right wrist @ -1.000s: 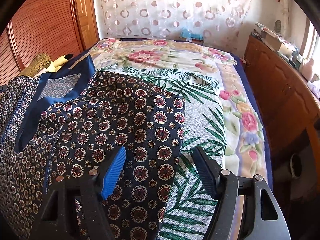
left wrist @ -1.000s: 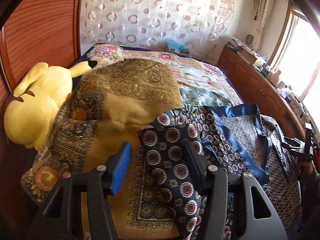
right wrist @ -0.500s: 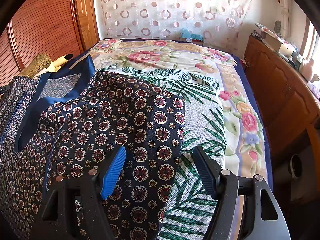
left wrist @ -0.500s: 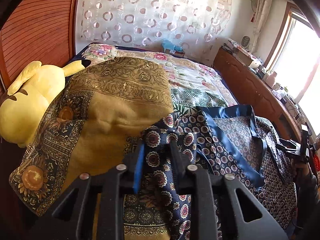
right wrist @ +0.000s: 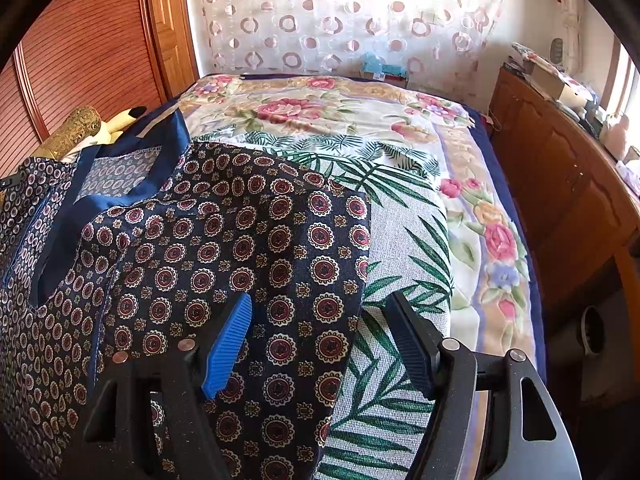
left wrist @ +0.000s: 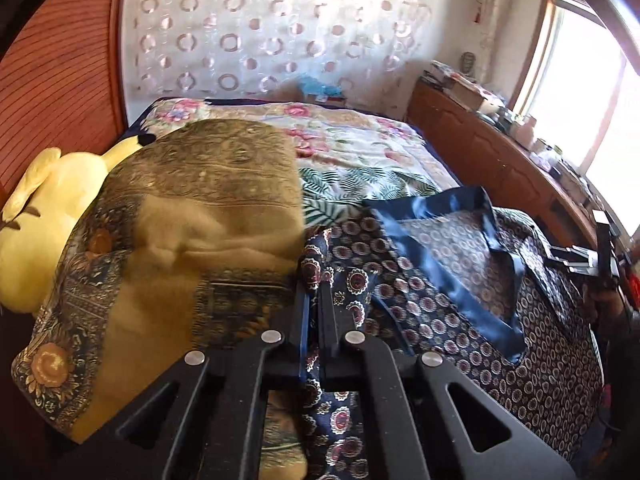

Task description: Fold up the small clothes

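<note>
A navy garment (left wrist: 460, 292) printed with red and cream medallions, with a satin blue neck band, lies on the bed; it also shows in the right wrist view (right wrist: 224, 256). My left gripper (left wrist: 315, 312) is shut on the garment's left edge, a fold of cloth pinched between the jaws. My right gripper (right wrist: 320, 344) is open over the garment's right edge, its blue pad (right wrist: 228, 344) above the cloth and the other finger over the leaf-print cover. It holds nothing.
A mustard patterned pillow (left wrist: 192, 232) and a yellow plush toy (left wrist: 44, 216) lie left of the garment. The floral bedspread (right wrist: 400, 120) stretches toward a curtained wall. A wooden cabinet (right wrist: 568, 184) with clutter runs along the right; a wooden wardrobe (right wrist: 80, 80) stands left.
My left gripper went from open to shut on the garment's left edge and lifted it a little. My right gripper stayed open and still.
</note>
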Demonstrator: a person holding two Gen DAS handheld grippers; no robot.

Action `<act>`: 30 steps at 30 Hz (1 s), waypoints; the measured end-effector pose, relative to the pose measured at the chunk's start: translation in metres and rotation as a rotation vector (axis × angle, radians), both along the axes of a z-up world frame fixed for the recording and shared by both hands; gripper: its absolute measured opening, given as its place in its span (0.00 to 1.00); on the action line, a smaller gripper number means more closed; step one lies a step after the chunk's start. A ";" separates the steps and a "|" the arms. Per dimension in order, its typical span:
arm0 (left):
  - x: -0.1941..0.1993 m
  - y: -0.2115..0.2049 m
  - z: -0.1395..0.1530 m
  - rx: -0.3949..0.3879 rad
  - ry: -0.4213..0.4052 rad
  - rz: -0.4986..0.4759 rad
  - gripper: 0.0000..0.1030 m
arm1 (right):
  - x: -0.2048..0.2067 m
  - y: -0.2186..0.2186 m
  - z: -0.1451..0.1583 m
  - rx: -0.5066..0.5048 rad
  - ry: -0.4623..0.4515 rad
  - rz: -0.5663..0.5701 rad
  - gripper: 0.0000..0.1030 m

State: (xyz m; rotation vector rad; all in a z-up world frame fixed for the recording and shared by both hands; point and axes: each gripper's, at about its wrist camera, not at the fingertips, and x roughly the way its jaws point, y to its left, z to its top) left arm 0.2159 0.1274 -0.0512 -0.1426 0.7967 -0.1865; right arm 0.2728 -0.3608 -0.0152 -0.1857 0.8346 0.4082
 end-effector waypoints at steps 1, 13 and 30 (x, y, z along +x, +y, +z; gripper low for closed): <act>-0.001 -0.004 0.001 0.002 -0.005 -0.008 0.03 | 0.003 0.002 0.001 -0.002 0.009 0.005 0.54; -0.045 -0.035 0.000 -0.014 -0.015 -0.078 0.03 | 0.023 0.027 0.011 0.018 0.025 0.006 0.04; -0.157 -0.026 -0.001 -0.046 -0.101 -0.021 0.03 | -0.151 -0.025 0.019 0.194 -0.158 0.028 0.03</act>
